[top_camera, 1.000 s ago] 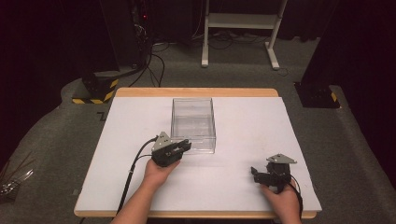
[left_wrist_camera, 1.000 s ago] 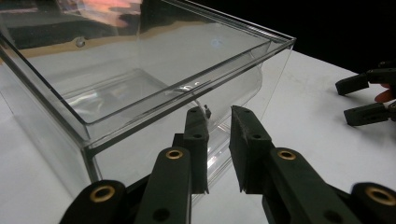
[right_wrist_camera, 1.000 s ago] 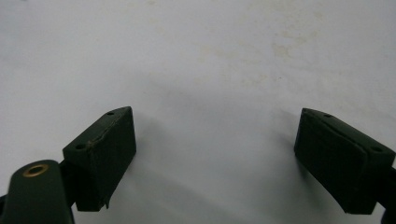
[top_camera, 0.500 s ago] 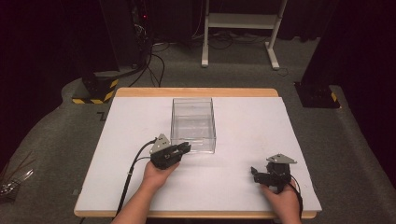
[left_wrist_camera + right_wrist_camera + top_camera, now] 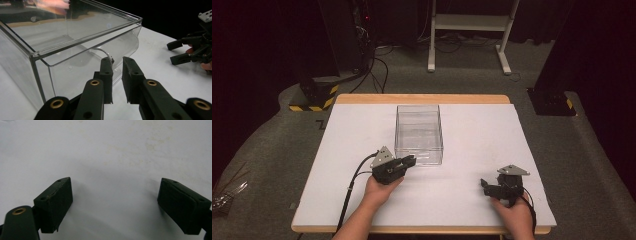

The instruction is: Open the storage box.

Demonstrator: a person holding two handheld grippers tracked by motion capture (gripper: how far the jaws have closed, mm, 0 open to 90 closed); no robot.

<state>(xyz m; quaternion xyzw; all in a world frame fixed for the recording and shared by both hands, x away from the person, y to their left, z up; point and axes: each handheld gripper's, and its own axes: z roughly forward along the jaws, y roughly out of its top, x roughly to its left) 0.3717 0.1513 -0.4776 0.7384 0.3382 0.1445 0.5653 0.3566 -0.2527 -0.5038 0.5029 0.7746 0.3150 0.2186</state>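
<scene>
1. Fingers (image 5: 106, 72) of your left gripper (image 5: 409, 161): nearly together, with a narrow slit left between the pads. Nothing sits in that slit. In the left gripper view the tips stand just short of the front wall of the clear rectangular plastic box (image 5: 75, 32), right at a curved lip in that wall.
2. Fingers (image 5: 56, 200) of your right gripper (image 5: 484, 186): spread wide, holding nothing. Below them lies bare white table top (image 5: 112, 150).
3. Box location: middle of the high view, on the white table (image 5: 482, 135), long side running up the frame. It looks empty. Your left gripper is at its lower left corner, and whether they touch cannot be told. Your right gripper is at the lower right of the frame, well apart from the box.
4. Change over the last second: almost none. The left gripper has held its place at that corner, the right gripper has stayed put, and the box has not shifted.
5. Reading: the approach looks finished, and you are paused at the point of contact. The work is still at its first step, with the box neither gripped nor moved.
6. Next move, as a judgement: ease the left tips onto the curved lip and close them. Clear plastic is slick, so a shallow bite may slip. The right gripper is free to steady the box.
</scene>
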